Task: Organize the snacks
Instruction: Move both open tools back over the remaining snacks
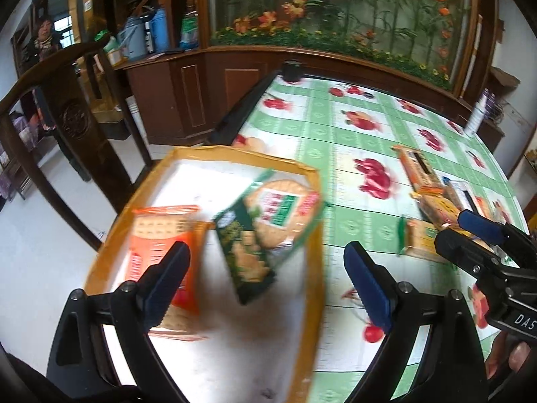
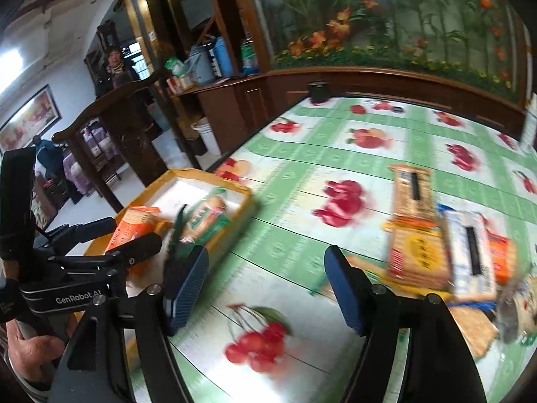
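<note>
Left gripper (image 1: 266, 282): jaws apart over tray
Tray (image 1: 312, 252): orange rim, holds orange pack (image 1: 161, 235) beside green pack (image 1: 265, 225)
Right gripper (image 1: 470, 231): at loose packs (image 1: 426, 184) on tablecloth (image 1: 335, 127)

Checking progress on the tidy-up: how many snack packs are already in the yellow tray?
2. An orange cracker pack lies at the left of the yellow tray; a green biscuit pack lies right of it, beside the right wall. Blur may hide others.

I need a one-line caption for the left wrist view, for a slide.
Open left tongs hover over a yellow tray holding a green cracker packet and an orange one.
</note>
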Motion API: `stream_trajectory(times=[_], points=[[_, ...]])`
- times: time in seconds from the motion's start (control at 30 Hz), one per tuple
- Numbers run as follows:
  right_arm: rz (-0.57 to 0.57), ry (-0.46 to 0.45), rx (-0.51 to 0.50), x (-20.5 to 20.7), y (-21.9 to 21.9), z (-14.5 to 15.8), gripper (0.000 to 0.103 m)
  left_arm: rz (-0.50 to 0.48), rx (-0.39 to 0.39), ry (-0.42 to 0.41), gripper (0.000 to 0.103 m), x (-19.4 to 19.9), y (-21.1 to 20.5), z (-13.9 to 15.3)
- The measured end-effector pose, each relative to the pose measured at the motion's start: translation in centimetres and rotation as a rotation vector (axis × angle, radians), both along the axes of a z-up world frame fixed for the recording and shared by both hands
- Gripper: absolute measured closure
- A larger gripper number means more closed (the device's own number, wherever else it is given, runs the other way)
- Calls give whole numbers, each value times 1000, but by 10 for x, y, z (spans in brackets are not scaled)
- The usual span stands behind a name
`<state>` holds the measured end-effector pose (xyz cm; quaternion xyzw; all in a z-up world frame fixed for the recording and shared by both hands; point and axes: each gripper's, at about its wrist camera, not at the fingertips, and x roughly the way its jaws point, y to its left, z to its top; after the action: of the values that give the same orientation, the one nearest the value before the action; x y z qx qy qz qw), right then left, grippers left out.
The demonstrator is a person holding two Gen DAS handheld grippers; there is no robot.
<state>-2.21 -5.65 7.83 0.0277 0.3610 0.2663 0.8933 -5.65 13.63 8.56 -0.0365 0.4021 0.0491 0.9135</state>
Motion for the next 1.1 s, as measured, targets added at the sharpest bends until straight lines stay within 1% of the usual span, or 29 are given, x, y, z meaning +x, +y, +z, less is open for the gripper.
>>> stream_trajectory(times=[0.2, 0.53, 0.73, 0.93, 1.03, 1.1], points=[[-90, -14, -42, -12, -47, -4, 27, -54, -10, 14, 10, 6, -34, -2], [-226, 30, -25, -15, -120, -18, 27, -146, -9, 41, 10, 26, -94, -2], [-275, 33, -14, -17, -151, -20, 26, -186, -26, 62, 10, 46, -125, -1], [-295, 40, -6, -18, -169, -21, 26, -201, -39, 100, 10, 66, -147, -8], [-294, 42, 0, -15, -177, -22, 26, -202, -37, 115, 10, 72, -151, -12], [-293, 40, 0, -12, -179, -21, 26, -188, -54, 119, 10, 77, -149, -14]])
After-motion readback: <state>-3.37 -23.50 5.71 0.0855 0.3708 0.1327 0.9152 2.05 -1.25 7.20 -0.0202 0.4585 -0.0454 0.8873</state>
